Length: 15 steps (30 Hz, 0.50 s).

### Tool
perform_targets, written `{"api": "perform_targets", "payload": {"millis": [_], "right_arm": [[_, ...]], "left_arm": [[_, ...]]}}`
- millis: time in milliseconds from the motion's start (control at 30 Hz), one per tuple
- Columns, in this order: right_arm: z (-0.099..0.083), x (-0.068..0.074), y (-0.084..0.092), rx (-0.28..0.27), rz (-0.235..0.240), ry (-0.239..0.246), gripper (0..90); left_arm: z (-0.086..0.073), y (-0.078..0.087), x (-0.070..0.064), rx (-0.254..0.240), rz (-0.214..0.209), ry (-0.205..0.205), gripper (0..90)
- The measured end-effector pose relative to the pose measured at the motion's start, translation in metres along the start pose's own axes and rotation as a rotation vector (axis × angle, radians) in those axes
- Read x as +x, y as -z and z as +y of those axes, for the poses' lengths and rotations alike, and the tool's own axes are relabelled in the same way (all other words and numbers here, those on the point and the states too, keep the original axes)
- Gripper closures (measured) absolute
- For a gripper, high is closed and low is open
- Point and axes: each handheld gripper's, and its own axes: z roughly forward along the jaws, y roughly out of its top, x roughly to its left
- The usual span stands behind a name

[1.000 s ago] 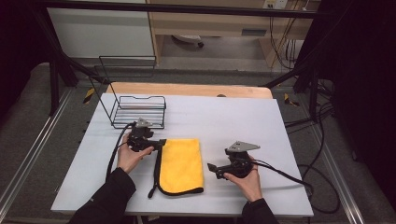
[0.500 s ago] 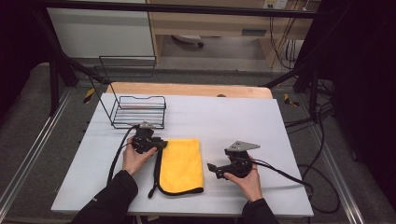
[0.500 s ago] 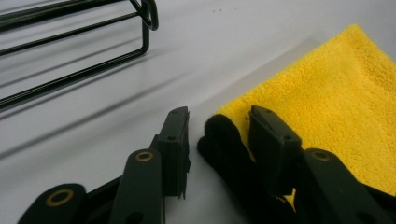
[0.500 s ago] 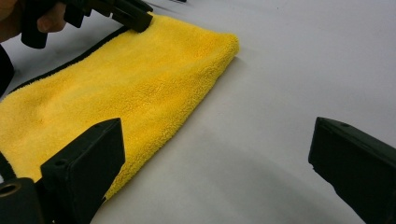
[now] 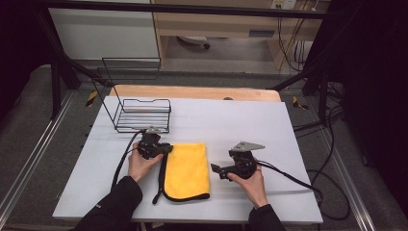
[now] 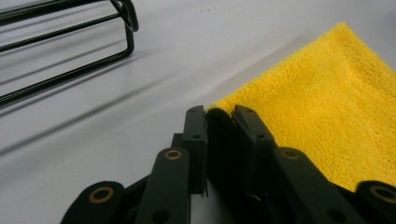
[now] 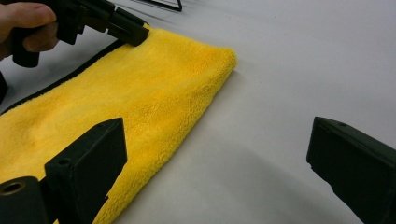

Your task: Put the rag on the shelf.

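I am looking down on a white table [image 5: 231, 125] where a folded yellow cloth [image 5: 186, 169] lies flat near the front edge, between the two hands. My left hand-held gripper [image 5: 166, 148] sits at the cloth's far left corner, and its jaws have just been closing: a second ago they stood apart beside the cloth, and now, in the left gripper view, the two black pads [image 6: 200, 130] stand almost together with the cloth's dark-trimmed corner [image 6: 219, 122] pinched between them. The cloth itself lies where it lay a second ago, flat and unlifted. My right hand-held gripper [image 5: 215, 169] rests on the table just beside the cloth's right edge, near its middle; in the right gripper view its jaws stand wide apart, with nothing between them but bare table and the cloth's folded edge [image 7: 205, 107] off to one side. Behind the cloth, toward the far left of the table, stands an empty black wire basket [image 5: 143, 114]. I judge that the grip on the corner is now made, so the cloth can next be lifted or folded, while the right side has yet to take its hold.
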Motion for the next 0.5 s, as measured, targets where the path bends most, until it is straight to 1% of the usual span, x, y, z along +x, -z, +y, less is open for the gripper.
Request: {"api": "perform_targets", "payload": {"millis": [33,67,100,133,200,300,333,367,400,433,467,500], "right_arm": [[0.005,0.002,-0.006,-0.002,-0.002,-0.002,5.6],[0.005,0.002,-0.006,-0.002,-0.002,-0.002,5.6],[0.012,0.003,-0.013,-0.002,-0.014,0.009,5.3],[0.012,0.003,-0.013,-0.002,-0.014,0.009,5.3],[0.020,0.004,-0.021,-0.002,-0.012,0.007,4.7],[0.033,0.004,-0.036,0.011,-0.019,0.004,3.3],[0.040,0.003,-0.046,0.016,-0.026,0.009,3.3],[0.040,0.003,-0.046,0.016,-0.026,0.009,3.3],[0.043,0.002,-0.051,0.023,-0.032,0.003,3.2],[0.046,0.000,-0.061,0.031,-0.041,-0.002,4.6],[0.046,0.000,-0.061,0.031,-0.041,-0.002,4.6],[0.046,-0.001,-0.066,0.037,-0.046,-0.005,6.4]], "left_arm": [[0.000,0.000,0.000,-0.001,0.003,-0.003,77.3],[0.000,0.000,-0.001,-0.001,0.004,-0.007,77.3],[0.000,0.000,-0.001,-0.001,0.005,-0.010,77.7],[0.000,-0.001,-0.001,-0.003,0.007,-0.009,77.7],[-0.001,-0.001,-0.002,-0.005,0.011,-0.016,77.9],[-0.002,-0.001,-0.001,-0.010,0.007,-0.020,77.8],[-0.002,-0.001,0.000,-0.014,0.002,-0.015,77.7],[-0.002,-0.002,0.001,-0.016,-0.004,-0.011,77.7],[-0.003,-0.002,0.002,-0.018,-0.010,-0.010,77.7],[-0.003,-0.002,0.002,-0.019,-0.015,-0.009,77.6],[-0.003,-0.002,0.002,-0.019,-0.015,-0.011,77.6],[-0.003,-0.002,0.002,-0.018,-0.012,-0.017,77.6]]}}
